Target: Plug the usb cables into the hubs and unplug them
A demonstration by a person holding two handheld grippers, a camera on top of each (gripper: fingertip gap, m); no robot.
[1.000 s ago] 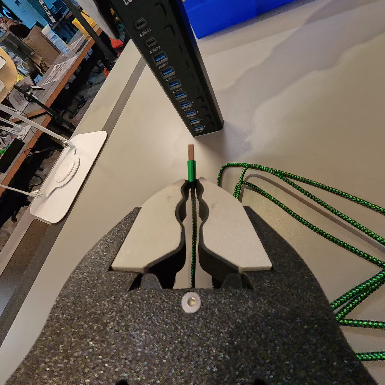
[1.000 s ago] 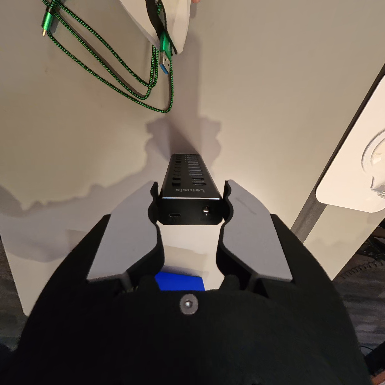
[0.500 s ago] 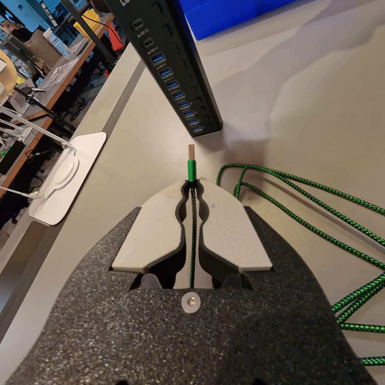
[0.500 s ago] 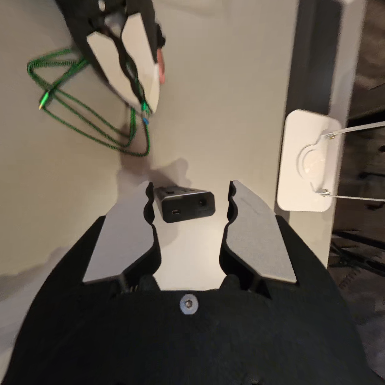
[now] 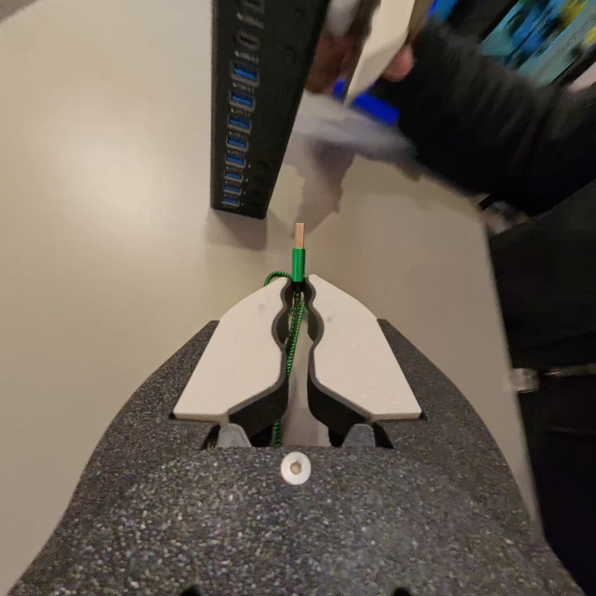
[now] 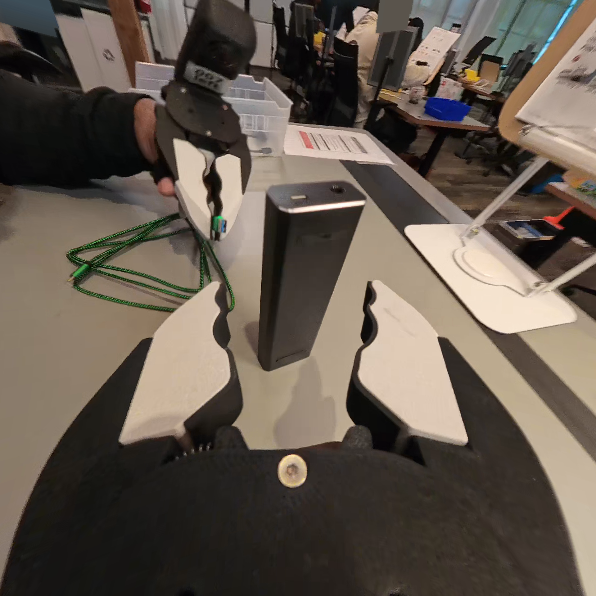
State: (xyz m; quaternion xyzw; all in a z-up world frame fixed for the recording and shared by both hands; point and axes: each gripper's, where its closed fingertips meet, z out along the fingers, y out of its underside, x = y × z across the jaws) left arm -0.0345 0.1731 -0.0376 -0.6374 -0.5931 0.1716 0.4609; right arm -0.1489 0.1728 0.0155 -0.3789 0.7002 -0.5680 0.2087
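Note:
A long black USB hub (image 6: pixel 303 267) stands upright on its end on the grey table (image 6: pixel 96 338). In the left wrist view the hub (image 5: pixel 248 106) shows its row of blue ports. My left gripper (image 5: pixel 298 280) is shut on the green USB plug (image 5: pixel 298 258) of a green braided cable (image 6: pixel 135 267), a little short of the hub's foot. The left gripper also shows in the right wrist view (image 6: pixel 216 232), left of the hub. My right gripper (image 6: pixel 293 287) is open and empty, its fingers either side of the hub, apart from it.
A white lamp base (image 6: pixel 483 274) sits at the table's right edge. A paper sheet (image 6: pixel 335 145) and a clear plastic bin (image 6: pixel 254 103) lie at the far end. The cable's other end (image 6: pixel 80 271) lies on the left. People and desks are in the background.
My right gripper let go of the hub, opened wide and drew back, leaving the hub standing on end. My left gripper, still holding the plug, swung round to face the port side.

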